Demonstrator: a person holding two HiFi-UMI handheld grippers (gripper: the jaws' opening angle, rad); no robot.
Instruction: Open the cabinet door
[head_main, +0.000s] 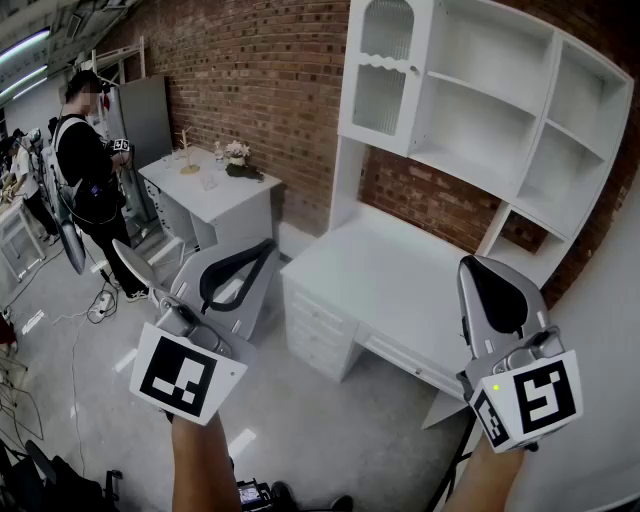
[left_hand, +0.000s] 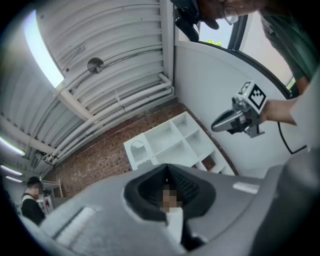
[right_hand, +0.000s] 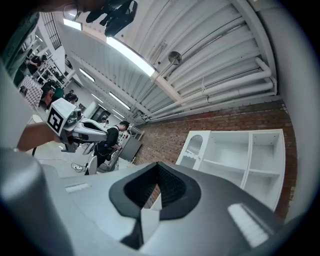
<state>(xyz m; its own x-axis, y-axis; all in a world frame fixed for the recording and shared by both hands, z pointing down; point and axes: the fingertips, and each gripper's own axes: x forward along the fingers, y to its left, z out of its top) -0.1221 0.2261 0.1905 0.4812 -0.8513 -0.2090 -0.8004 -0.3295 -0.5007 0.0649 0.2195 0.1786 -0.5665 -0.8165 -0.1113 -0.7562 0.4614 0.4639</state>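
The job looks barely begun: the left gripper (head_main: 266, 246) and right gripper (head_main: 482, 268) are both pinched shut and empty, and the closed cabinet door (head_main: 385, 75) sits far ahead and above them, so one must reach up and open.

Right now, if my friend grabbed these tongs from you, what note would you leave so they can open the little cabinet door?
Left tongs: shut, empty, in the air low on the left.
Right tongs: shut, empty, in the air near the desk.
Cabinet door: the arched one at the top left of the white shelf unit. It looks closed, and neither pair of tongs touches it.
Done: nothing yet.
Left: reach up, catch the door, swing it open.
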